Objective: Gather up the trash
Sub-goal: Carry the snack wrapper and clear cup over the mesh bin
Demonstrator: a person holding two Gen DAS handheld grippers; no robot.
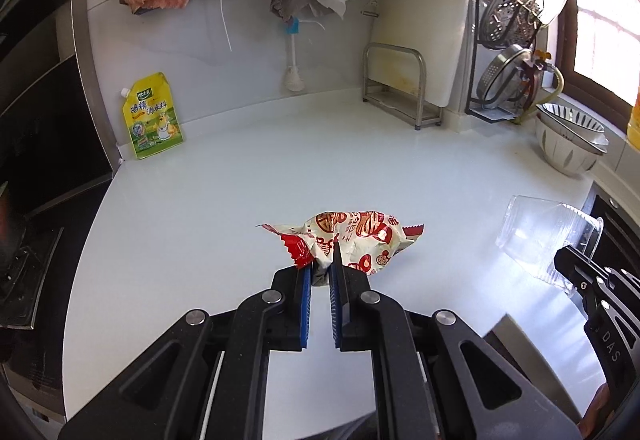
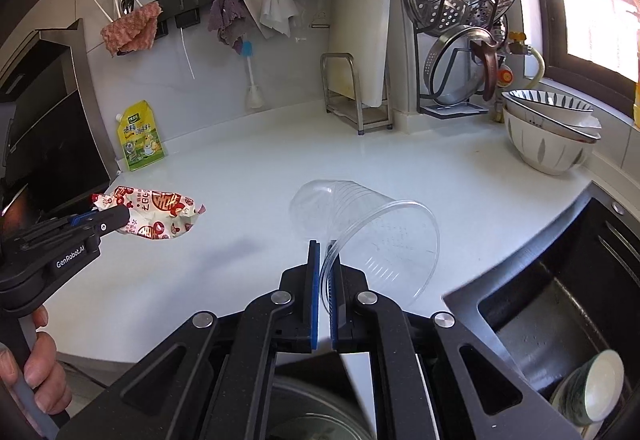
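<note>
Gripping: left tongs [image 1: 320, 264] pinched tight on a crumpled red-and-white snack wrapper [image 1: 352, 240], blue pads narrow around its near edge; the wrapper hangs above the white table [image 1: 240, 179], lifted clear of it
Right tongs: right tongs [image 2: 325, 260] clamped on the rim of a clear plastic cup [image 2: 368, 236]; the cup is tipped on its side, mouth toward the camera, held above the table's near edge
Relative to the cup: wrapper to its left, well apart; stacked patterned bowls [image 2: 548, 135] behind it to the right, beside the window; dark sink [image 2: 560, 300] to its right, a bowl [image 2: 588, 392] lying inside
Back wall: yellow seasoning pouch [image 2: 140, 137] leaning far left of the cup; steel rack [image 2: 356, 95] holding a white cutting board [image 2: 360, 27] behind it
Hand: a person's hand [image 2: 40, 372] grips the left handle
</note>
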